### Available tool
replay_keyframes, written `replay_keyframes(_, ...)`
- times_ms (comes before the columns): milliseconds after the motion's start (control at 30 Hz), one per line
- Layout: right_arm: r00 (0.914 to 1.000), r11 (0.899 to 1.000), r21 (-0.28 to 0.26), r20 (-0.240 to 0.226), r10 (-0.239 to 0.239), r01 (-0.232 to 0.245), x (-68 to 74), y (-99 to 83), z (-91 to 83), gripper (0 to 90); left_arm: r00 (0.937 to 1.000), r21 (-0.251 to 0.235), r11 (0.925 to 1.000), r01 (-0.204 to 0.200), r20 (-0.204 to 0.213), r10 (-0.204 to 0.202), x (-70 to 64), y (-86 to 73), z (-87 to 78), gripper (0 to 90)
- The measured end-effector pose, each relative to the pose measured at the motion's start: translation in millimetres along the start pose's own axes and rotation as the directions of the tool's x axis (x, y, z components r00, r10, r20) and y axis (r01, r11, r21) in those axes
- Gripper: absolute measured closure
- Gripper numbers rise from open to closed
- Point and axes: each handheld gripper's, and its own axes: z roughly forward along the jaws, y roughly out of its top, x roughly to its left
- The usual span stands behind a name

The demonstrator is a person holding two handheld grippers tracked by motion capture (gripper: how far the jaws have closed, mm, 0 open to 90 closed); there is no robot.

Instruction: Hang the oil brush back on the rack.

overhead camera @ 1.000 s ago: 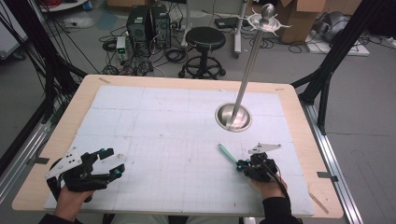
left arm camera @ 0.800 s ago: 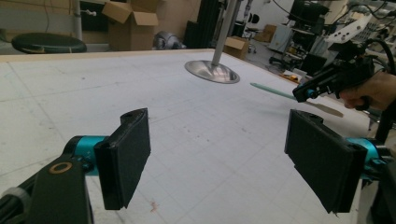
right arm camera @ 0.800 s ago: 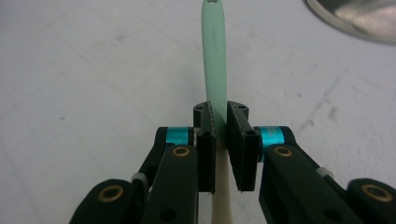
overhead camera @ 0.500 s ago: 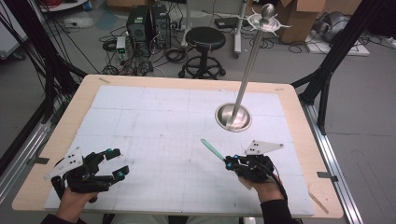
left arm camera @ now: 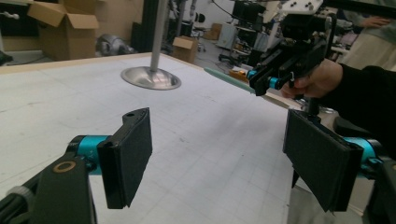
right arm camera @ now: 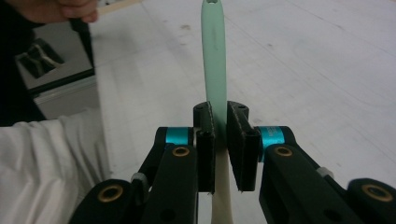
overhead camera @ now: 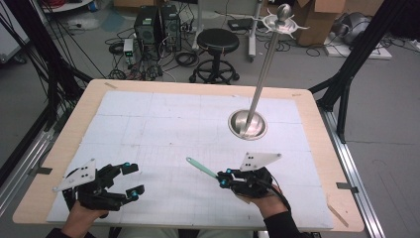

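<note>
My right claw point(overhead camera: 224, 179) is closed on the green stick point(overhead camera: 201, 167). In the right gripper view the jaws press it from both sides, and the green part point(right arm camera: 215, 56) stands out straight ahead of the claw point(right arm camera: 220, 128), while a pale part goes down behind the jaws. From the high view the stick points away from the claw, up and to the left, above the mat point(overhead camera: 163, 129); I cannot tell if its tip touches the mat.

My left claw point(overhead camera: 129, 179) is wide open and holds nothing. Between its pads point(left arm camera: 128, 154) I see only the mat point(left arm camera: 196, 140). The right claw point(left arm camera: 264, 84) with the stick point(left arm camera: 226, 78) is ahead of it and to its right, well apart. The metal stand point(overhead camera: 247, 124) is farther ahead of both claws, beyond the right one.
</note>
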Motion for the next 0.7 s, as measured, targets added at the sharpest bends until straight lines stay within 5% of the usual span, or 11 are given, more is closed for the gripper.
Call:
replay_keyframes(333,0.9886,0.997,-0.034,-0.130,-0.075,0.071,21.0,17.6,18.9,82.0,0.9954,0.022,0.9998,-0.002,0.096,0.000,-7.1,1.1,10.1,27.7)
replay_keyframes(700,0.9647,0.993,-0.049,-0.236,-0.117,0.109,36.1,27.7,36.0,81.9,0.9838,0.052,0.9986,-0.015,0.179,0.005,-17.4,0.6,30.5,32.7)
